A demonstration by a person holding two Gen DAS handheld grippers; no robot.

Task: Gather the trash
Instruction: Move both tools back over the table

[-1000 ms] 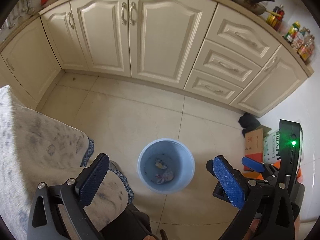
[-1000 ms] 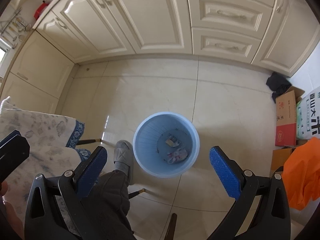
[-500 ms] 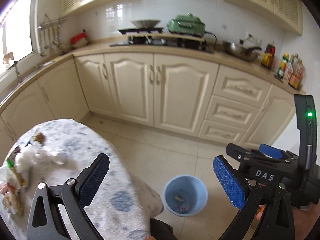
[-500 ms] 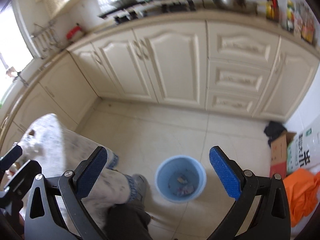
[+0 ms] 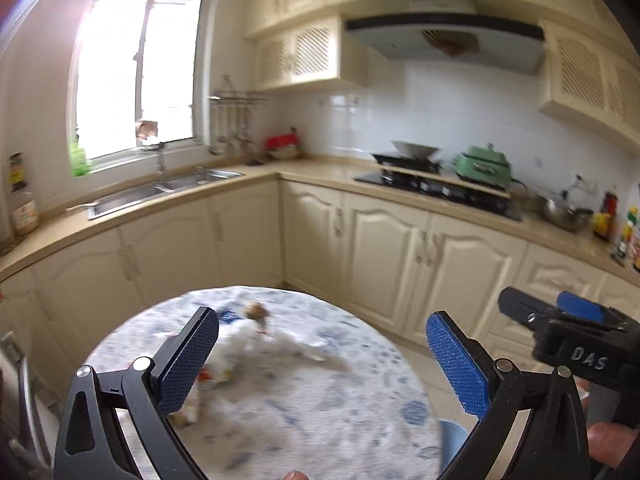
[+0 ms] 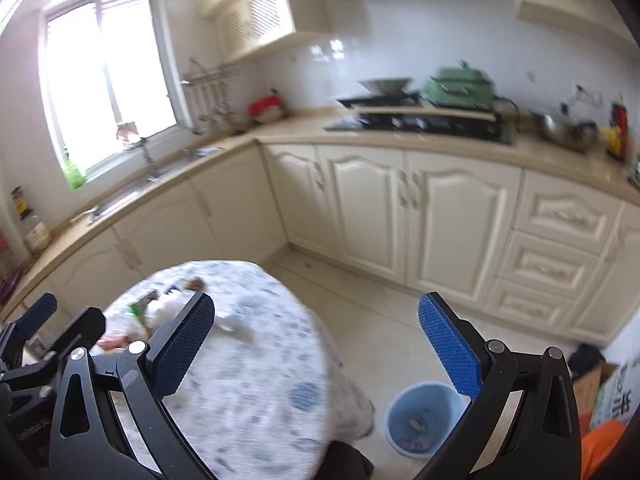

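A round table with a blue-patterned white cloth (image 5: 304, 412) carries a blurred pile of trash (image 5: 240, 344): white crumpled paper, a brown bit and coloured wrappers at its left side. The trash also shows in the right wrist view (image 6: 160, 312). My left gripper (image 5: 320, 360) is open and empty above the table, to the right of the pile. My right gripper (image 6: 316, 344) is open and empty over the table's right edge. The blue trash bin (image 6: 420, 420) stands on the floor right of the table with scraps inside; its rim peeks out in the left wrist view (image 5: 452, 440).
Cream kitchen cabinets (image 6: 400, 208) run along the back and left walls, with a sink (image 5: 160, 188) under the window and a stove (image 5: 432, 184) on the counter. Cardboard boxes (image 6: 600, 392) and an orange bag (image 6: 600, 448) sit on the floor at the right.
Both grippers have swung up from above the bin on the floor to face the table and its trash. Both stayed open and empty.
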